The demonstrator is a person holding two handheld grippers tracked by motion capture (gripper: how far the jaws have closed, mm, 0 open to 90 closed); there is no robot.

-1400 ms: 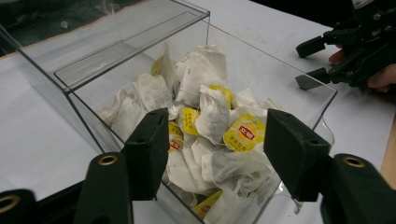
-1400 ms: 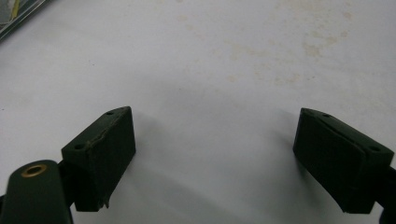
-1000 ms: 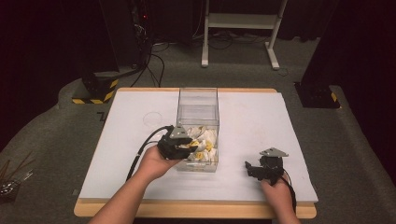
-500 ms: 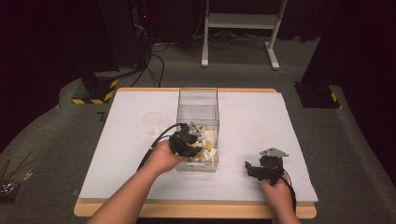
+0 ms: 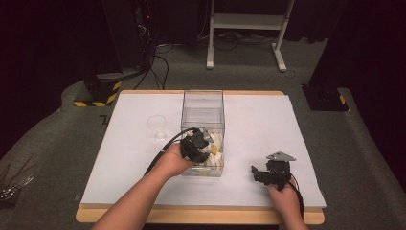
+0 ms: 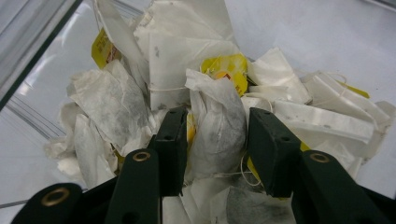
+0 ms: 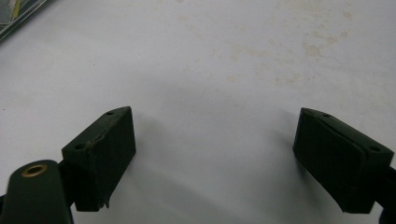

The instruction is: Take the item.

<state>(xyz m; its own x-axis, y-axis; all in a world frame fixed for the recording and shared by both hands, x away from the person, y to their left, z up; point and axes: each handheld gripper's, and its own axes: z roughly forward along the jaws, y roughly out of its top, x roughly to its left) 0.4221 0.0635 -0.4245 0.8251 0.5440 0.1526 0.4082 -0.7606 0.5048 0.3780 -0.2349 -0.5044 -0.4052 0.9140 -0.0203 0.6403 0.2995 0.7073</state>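
The left gripper (image 6: 215, 142) reaches into the clear box (image 5: 203, 103), its jaws partly apart after just opening wider, with one grey-speckled tea bag (image 6: 219, 126) standing between the pads; whether they press it I cannot tell. The right gripper (image 7: 215, 154) rests with jaws wide apart and nothing between them over the white table (image 5: 268, 120). A clear cup (image 5: 156, 125) stands left of the box. The room behind is dark.
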